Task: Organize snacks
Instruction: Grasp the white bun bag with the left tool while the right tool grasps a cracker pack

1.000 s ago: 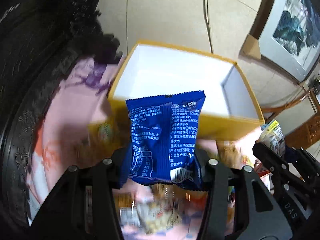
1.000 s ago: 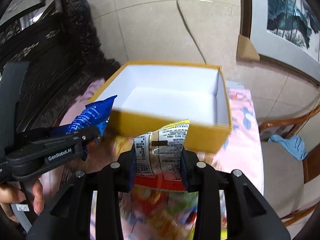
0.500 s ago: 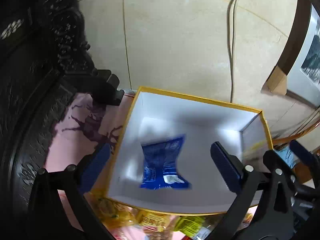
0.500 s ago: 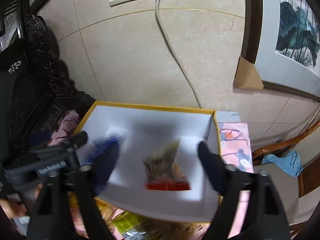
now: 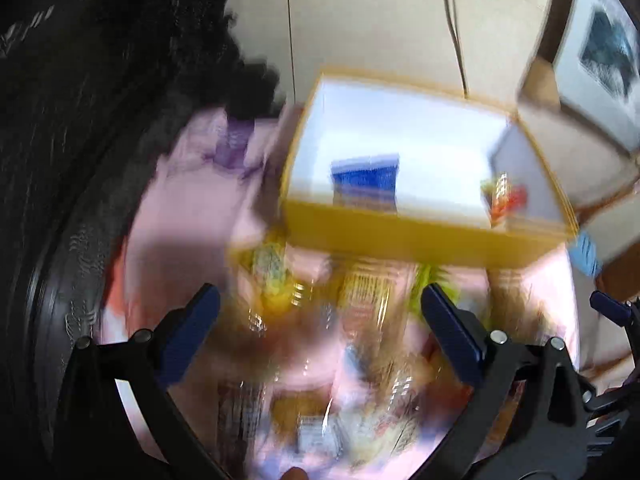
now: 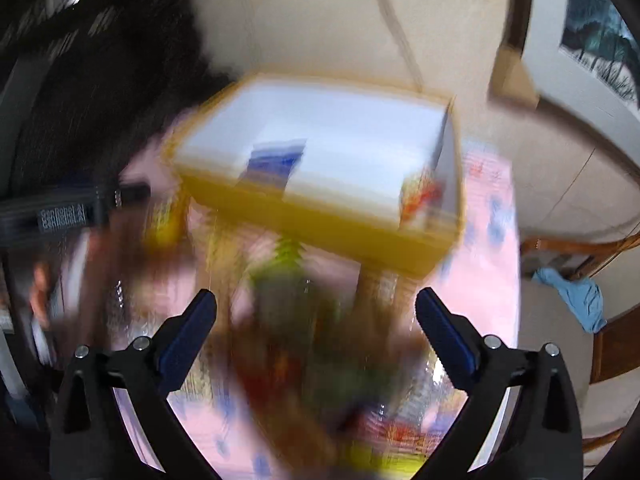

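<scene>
Beige wall tiles (image 5: 380, 20) back the scene, with a cable (image 5: 454, 32) hanging down them and a framed ink painting (image 6: 596, 44) off to the right. Dark carved wooden furniture (image 5: 80, 100) fills the left side. Both views are heavily smeared by motion blur. On the tabletop lies a pink patterned cloth (image 5: 192, 216), and on it stands a yellow cardboard box with a white inside (image 5: 400, 236). A blue foil snack packet (image 5: 366, 178) lies inside the box toward its near wall, and a red-and-yellow snack packet (image 5: 506, 200) leans in the right-hand corner. In front of the box a loose heap of colourful snack packets (image 5: 352, 320) is spread over the cloth, too blurred to tell apart.

The left gripper (image 5: 320, 304) hangs over that heap with its blue-padded fingers (image 5: 192, 332) spread wide and nothing between them. The right gripper (image 6: 316, 308) hangs over the heap too; its jaws are opening, fingers (image 6: 444, 332) far apart, nothing between them. Beside the table, a blue rag (image 6: 576, 296) lies on a wooden chair (image 6: 560, 320).
</scene>
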Motion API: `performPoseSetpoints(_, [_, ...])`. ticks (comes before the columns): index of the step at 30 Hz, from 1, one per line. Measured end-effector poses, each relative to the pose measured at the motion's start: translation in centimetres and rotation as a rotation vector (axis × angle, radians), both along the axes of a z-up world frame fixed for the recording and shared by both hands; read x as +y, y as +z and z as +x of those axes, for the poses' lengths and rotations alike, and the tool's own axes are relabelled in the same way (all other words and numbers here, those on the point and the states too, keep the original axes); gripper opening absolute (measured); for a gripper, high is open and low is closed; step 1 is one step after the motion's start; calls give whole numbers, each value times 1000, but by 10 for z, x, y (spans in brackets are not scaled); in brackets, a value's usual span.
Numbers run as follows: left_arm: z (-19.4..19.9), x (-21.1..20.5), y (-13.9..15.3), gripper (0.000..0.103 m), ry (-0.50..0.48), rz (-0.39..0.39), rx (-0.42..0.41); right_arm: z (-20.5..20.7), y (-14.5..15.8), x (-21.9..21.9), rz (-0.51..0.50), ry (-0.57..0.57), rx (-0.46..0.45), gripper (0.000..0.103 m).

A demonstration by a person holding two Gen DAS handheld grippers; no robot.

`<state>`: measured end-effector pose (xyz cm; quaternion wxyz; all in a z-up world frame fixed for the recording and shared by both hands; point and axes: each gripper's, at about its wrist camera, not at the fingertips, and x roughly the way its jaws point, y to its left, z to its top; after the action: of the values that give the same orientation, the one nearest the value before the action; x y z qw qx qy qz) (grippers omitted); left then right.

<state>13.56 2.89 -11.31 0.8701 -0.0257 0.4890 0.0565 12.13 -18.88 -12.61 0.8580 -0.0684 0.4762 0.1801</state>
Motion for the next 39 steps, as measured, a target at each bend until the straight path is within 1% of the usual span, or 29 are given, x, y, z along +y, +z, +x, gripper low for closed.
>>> performPoseSetpoints(2, [-26, 1, -17, 101, -13, -4, 28, -36, -29, -1, -17, 48, 54, 100])
performPoseSetpoints(3, [-41, 0, -29, 101, -20, -7, 55, -50, -41, -3, -18, 53, 68, 98])
performPoseSetpoints(5, [-59, 0, -44, 101, -29, -15, 96, -64, -58, -8, -11, 39, 81, 93])
performPoseSetpoints(6, [-67, -1, -51, 101, -32, -13, 117, -64, -62, -9, -5, 34, 83, 91])
performPoseSetpoints(8, [-78, -5, -60, 101, -47, -4, 143, -61, -72, -14, 11, 15, 95, 90])
performPoseSetpoints(11, [-85, -9, -64, 101, -56, -4, 155, -60, -82, -10, 25, 36, 105, 89])
performPoseSetpoints(12, [-87, -11, -64, 101, -58, -6, 152, -59, -87, -7, 26, 55, 108, 84])
performPoseSetpoints(14, [-90, -14, -66, 101, -57, -7, 148, -57, -98, 2, 0, 82, 128, 71])
performPoseSetpoints(15, [-89, -17, -67, 101, -57, -8, 149, -56, -106, 5, -35, 76, 143, 51])
performPoseSetpoints(16, [-90, -20, -69, 101, -58, -10, 148, -55, -110, 6, -47, 72, 156, 48])
performPoseSetpoints(17, [-90, -22, -70, 101, -59, -12, 147, -58, -111, 7, -53, 58, 130, 47])
performPoseSetpoints(19, [-88, -31, -73, 101, -62, -9, 148, -63, -111, 11, -74, 35, 124, 47])
performPoseSetpoints(22, [-84, -44, -79, 101, -92, -1, 144, -76, -110, 12, -56, 22, 155, 47])
performPoseSetpoints(23, [-81, -50, -82, 101, -105, 12, 145, -82, -111, 11, -56, 18, 170, 47])
performPoseSetpoints(25, [-75, -56, -90, 101, -111, 25, 164, -91, -112, 9, -54, 15, 181, 47])
performPoseSetpoints(26, [-70, -57, -97, 101, -105, 13, 192, -92, -112, 8, -50, 11, 185, 47])
performPoseSetpoints(28, [-65, -60, -107, 101, -91, -14, 222, -94, -112, 7, -40, 5, 191, 47])
performPoseSetpoints(31, [-57, -69, -114, 101, -88, 26, 233, -93, -112, 8, -34, -2, 193, 47])
performPoseSetpoints(35, [-52, -86, -111, 101, -128, 55, 204, -96, -112, 4, -24, -5, 192, 47])
performPoseSetpoints(39, [-47, -94, -125, 101, -131, 66, 248, -94, -112, 3, -30, 1, 200, 47])
